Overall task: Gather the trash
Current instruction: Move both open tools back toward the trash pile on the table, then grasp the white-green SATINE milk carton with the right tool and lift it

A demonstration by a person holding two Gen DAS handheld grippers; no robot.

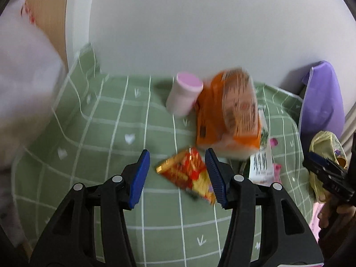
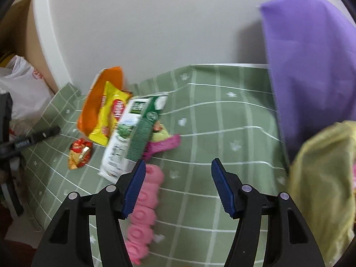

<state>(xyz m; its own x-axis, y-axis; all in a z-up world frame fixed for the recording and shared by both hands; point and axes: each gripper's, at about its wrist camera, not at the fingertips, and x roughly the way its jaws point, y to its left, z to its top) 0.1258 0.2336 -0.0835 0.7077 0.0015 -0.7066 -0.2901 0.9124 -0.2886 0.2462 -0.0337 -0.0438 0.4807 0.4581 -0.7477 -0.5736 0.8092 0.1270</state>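
A small red and yellow snack wrapper (image 1: 189, 174) lies on the green checked cloth (image 1: 100, 133), between the tips of my open left gripper (image 1: 176, 171). Behind it stand an orange snack bag (image 1: 231, 115) and a pink cylinder (image 1: 184, 93). In the right wrist view the same wrapper (image 2: 79, 153) lies left, next to the orange bag (image 2: 98, 102), a yellow chip bag (image 2: 111, 115) and a green and white carton (image 2: 131, 135). My right gripper (image 2: 178, 187) is open and empty above the cloth, with a pink ridged tray (image 2: 144, 213) under its left finger.
A purple bag (image 2: 311, 62) stands against the white wall at the right, with a yellow plastic bag (image 2: 322, 189) in front of it. A white plastic bag (image 2: 24, 89) sits at the left edge. The right gripper shows in the left wrist view (image 1: 327, 178).
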